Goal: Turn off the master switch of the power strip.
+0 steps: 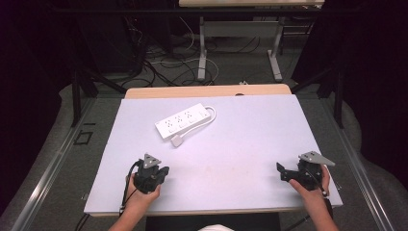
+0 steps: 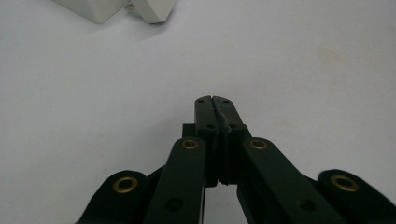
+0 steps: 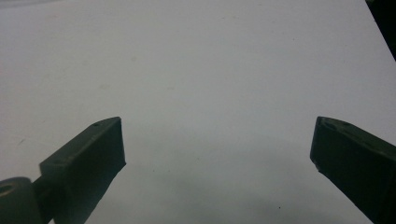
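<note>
- Power strip (image 1: 184, 121): a white multi-socket bar lying flat on the bench (image 1: 250, 139), set at a slant toward the far left of the white surface. Its white cord (image 1: 210, 117) loops off the strip's far right end and runs back alongside it to a white plug (image 1: 177, 141), which rests just beside the strip's near left corner.
- Handling, as judged: the strip's moulded casing looks rigid and fairly light, with smooth faces that may slip under hard pads; a hold across its narrow width, near mid-length, should keep it level.
- The cord is limp and will trail or drag (it could tug the strip askew if the plug catches). The plug is small, stiff and the easier piece to pinch by its flat sides.
- Left tool (image 1: 161, 172): held low over the bench, nearer the person than the strip and well apart from it, pointing roughly toward the plug. In the left gripper view its jaws are pressed together with nothing between them, and the strip's corner (image 2: 100, 8) and plug (image 2: 154, 9) lie ahead at the top edge.
- Right tool (image 1: 281, 171): far to the right of the strip, near the bench's right edge, aimed inward across the surface. In the right gripper view its jaws stand spread wide over bare bench, empty.
</note>
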`<act>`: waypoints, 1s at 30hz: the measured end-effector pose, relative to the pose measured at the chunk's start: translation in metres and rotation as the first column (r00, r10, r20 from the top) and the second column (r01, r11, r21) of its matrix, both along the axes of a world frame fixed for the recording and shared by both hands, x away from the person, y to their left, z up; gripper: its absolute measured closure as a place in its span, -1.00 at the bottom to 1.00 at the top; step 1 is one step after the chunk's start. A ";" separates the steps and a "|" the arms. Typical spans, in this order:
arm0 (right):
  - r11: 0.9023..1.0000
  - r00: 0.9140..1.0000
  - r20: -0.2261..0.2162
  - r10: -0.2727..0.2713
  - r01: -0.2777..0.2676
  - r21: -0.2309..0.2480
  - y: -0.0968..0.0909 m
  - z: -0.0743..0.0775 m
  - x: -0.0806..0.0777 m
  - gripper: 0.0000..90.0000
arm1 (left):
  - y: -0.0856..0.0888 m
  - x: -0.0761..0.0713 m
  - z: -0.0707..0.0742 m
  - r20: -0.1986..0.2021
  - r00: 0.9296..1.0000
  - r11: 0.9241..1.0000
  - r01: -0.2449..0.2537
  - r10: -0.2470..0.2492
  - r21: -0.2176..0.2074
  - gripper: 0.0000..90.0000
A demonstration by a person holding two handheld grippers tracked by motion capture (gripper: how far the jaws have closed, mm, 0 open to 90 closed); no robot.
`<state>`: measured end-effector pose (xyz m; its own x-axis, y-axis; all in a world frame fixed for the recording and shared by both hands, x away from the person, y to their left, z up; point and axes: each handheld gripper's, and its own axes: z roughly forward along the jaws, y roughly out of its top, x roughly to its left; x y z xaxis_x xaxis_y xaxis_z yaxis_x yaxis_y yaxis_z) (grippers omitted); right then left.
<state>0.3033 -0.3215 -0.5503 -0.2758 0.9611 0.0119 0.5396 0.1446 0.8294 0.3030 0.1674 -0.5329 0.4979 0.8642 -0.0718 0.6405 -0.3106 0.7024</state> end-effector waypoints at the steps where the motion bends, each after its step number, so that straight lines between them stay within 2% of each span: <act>1: 1.000 0.999 0.051 -0.017 0.015 0.024 0.002 -0.004 0.002 -0.98 | -0.002 0.002 0.001 -0.003 1.000 1.000 -0.005 0.005 -0.017 1.00; 2: 1.000 0.999 0.032 -0.014 0.013 0.023 0.001 -0.003 0.002 -0.98 | -0.003 0.003 0.001 -0.004 1.000 1.000 -0.008 0.008 -0.021 1.00; 3: 1.000 0.999 0.037 -0.011 0.011 0.013 0.000 -0.003 0.003 -0.98 | -0.004 0.005 0.003 -0.009 1.000 1.000 -0.002 0.002 -0.023 1.00; 8: 1.000 1.000 0.028 -0.009 0.008 0.023 0.001 -0.003 0.003 -1.00 | -0.011 0.014 0.008 -0.021 1.000 0.998 -0.001 -0.001 -0.070 1.00; 10: 1.000 0.999 0.039 -0.016 0.015 0.021 0.002 -0.003 0.003 -1.00 | -0.014 0.018 0.010 -0.019 1.000 0.997 0.005 -0.007 -0.076 1.00; 16: 1.000 1.000 0.023 -0.012 0.012 0.020 0.003 -0.003 0.002 -1.00 | -0.027 0.031 0.022 -0.027 1.000 0.995 0.012 -0.014 -0.103 1.00; 20: 1.000 1.000 0.024 -0.015 0.015 0.023 0.003 -0.003 0.003 -1.00 | -0.037 0.040 0.032 -0.009 0.999 0.995 0.030 -0.031 -0.090 1.00; 21: 1.000 1.000 0.024 -0.016 0.015 0.024 0.003 -0.003 0.003 -1.00 | -0.038 0.042 0.034 -0.024 0.999 0.995 0.034 -0.036 -0.092 1.00; 30: 1.000 1.000 0.022 -0.018 0.017 0.021 0.003 -0.002 0.002 -1.00 | -0.051 0.058 0.052 -0.042 0.997 0.996 0.054 -0.057 -0.068 1.00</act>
<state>0.3054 -0.3185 -0.5524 -0.2593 0.9654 0.0262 0.5237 0.1177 0.8437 0.3611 0.1167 -0.4812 0.5404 0.8277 -0.1510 0.6543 -0.3006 0.6940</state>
